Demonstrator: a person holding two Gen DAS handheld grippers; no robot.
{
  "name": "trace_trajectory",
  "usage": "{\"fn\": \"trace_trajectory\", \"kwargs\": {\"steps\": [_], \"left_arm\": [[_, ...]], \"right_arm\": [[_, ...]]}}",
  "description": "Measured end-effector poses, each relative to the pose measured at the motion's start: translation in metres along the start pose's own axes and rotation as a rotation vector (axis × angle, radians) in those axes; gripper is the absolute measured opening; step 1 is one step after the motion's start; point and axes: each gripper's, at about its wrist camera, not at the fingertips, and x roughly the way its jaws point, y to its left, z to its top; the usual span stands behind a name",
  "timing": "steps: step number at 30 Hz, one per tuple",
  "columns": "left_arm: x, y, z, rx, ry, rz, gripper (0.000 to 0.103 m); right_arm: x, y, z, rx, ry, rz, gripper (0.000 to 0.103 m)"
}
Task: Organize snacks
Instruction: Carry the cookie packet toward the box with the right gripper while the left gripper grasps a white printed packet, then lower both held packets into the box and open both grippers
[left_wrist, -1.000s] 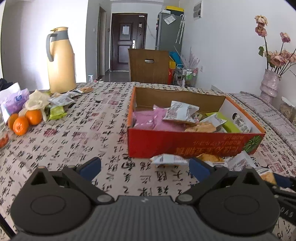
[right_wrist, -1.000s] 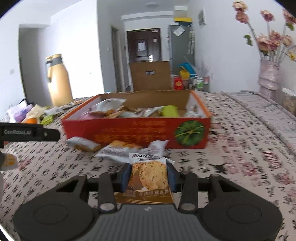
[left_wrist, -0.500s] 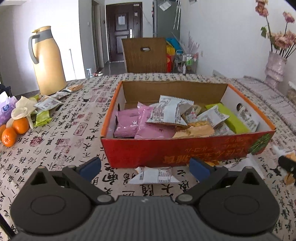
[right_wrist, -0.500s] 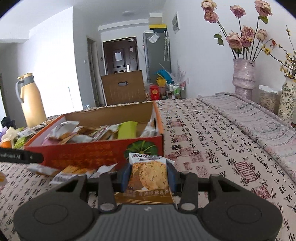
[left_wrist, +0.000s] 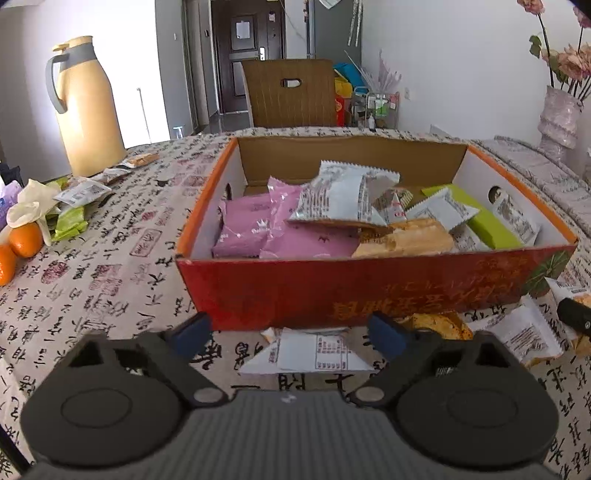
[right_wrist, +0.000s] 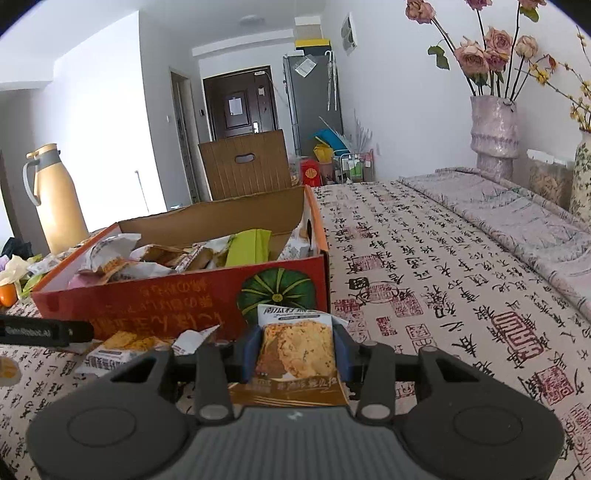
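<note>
The right gripper (right_wrist: 297, 350), fingers clamped on a biscuit packet (right_wrist: 295, 354), hovers low in the frame before the red snack box (right_wrist: 177, 299), apparently mid-carry and due a lift over its rim, while the left gripper (left_wrist: 290, 328), fingers apart, faces a white packet (left_wrist: 314, 354) on the tabletop (left_wrist: 110, 266).

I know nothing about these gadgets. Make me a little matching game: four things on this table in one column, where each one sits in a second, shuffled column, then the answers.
Things:
1. cracker packet
2. pink packets
3. white packet
4. oranges

Places:
A. inside the red box, at its left end
B. at the table's left edge, near the yellow jug
C. clamped in the right gripper
D. flat on the cloth between the open left gripper's fingers

Pairs: 1-C, 2-A, 3-D, 4-B
</note>
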Motion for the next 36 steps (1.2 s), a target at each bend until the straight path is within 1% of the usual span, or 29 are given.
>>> {"fn": "trace_trajectory", "kwargs": {"steps": [1,3,7,8,14,19,20,21,28,36], "left_arm": [[0.003,0.000,-0.001,-0.001,0.008,-0.004,0.084],[0.007,0.002,-0.002,-0.010,0.027,-0.009,0.076],[0.008,0.005,-0.004,-0.024,0.038,-0.029,0.069],[0.009,0.005,-0.004,-0.022,0.042,-0.033,0.065],[0.009,0.003,-0.006,-0.014,0.046,-0.036,0.063],[0.004,0.000,-0.006,0.008,0.036,-0.043,0.059],[0.002,0.000,-0.006,0.012,0.033,-0.048,0.047],[0.000,0.000,-0.005,0.015,0.034,-0.055,0.045],[-0.017,-0.001,-0.008,0.026,0.001,-0.058,0.045],[-0.042,-0.001,-0.007,0.022,-0.054,-0.056,0.045]], "right_arm": [[0.001,0.000,0.000,0.000,0.004,0.002,0.040],[0.003,0.000,-0.002,-0.003,0.011,0.005,0.041],[0.004,0.000,-0.002,0.005,0.013,0.016,0.040],[0.004,-0.001,-0.002,0.006,0.014,0.018,0.041],[0.003,-0.002,-0.003,0.009,0.011,0.024,0.041],[0.003,-0.002,-0.002,0.011,0.008,0.025,0.041],[0.003,-0.002,-0.003,0.011,0.007,0.025,0.041],[0.003,-0.002,-0.002,0.012,0.007,0.025,0.041],[0.001,-0.002,-0.003,0.009,-0.002,0.024,0.041],[-0.009,0.002,-0.001,-0.008,-0.045,0.016,0.041]]}}
